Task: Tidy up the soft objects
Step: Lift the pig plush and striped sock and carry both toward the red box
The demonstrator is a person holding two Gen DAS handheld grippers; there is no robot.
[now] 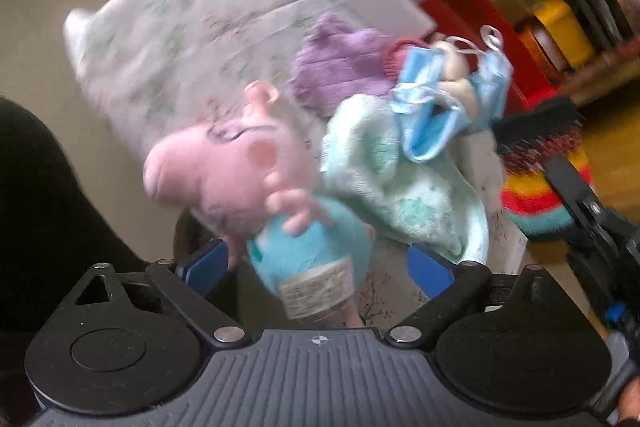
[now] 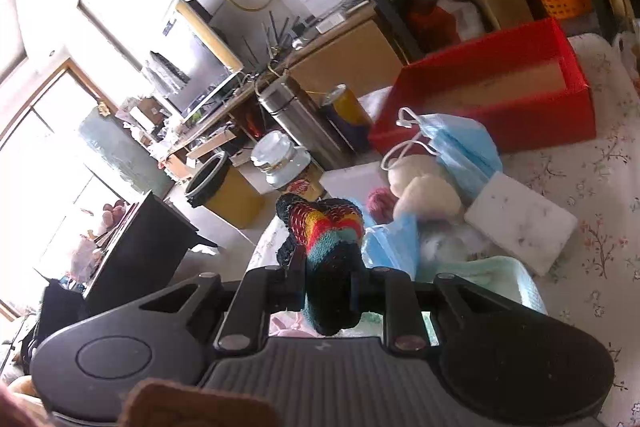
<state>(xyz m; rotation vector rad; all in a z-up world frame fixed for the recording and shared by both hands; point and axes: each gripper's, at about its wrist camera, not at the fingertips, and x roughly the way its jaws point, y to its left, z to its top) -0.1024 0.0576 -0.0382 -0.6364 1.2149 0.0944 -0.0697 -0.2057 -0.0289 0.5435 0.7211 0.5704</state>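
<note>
In the left wrist view a pink pig plush (image 1: 248, 183) in a light-blue dress lies between the wide-open blue fingers of my left gripper (image 1: 316, 263), not clamped. Behind it sit a purple knit piece (image 1: 340, 67), a mint towel (image 1: 384, 179) and blue face masks (image 1: 436, 107). My right gripper (image 2: 326, 287) is shut on a rainbow-striped knit sock (image 2: 328, 231); it also shows at the right of the left wrist view (image 1: 540, 187). A red box (image 2: 500, 95) stands beyond the pile.
The floral cloth-covered table (image 2: 592, 187) carries a white foam block (image 2: 520, 219), cream soft pieces (image 2: 424, 191) and masks (image 2: 460, 143). A steel flask (image 2: 296, 119), a bin (image 2: 216, 183) and cluttered shelves stand beyond the table edge.
</note>
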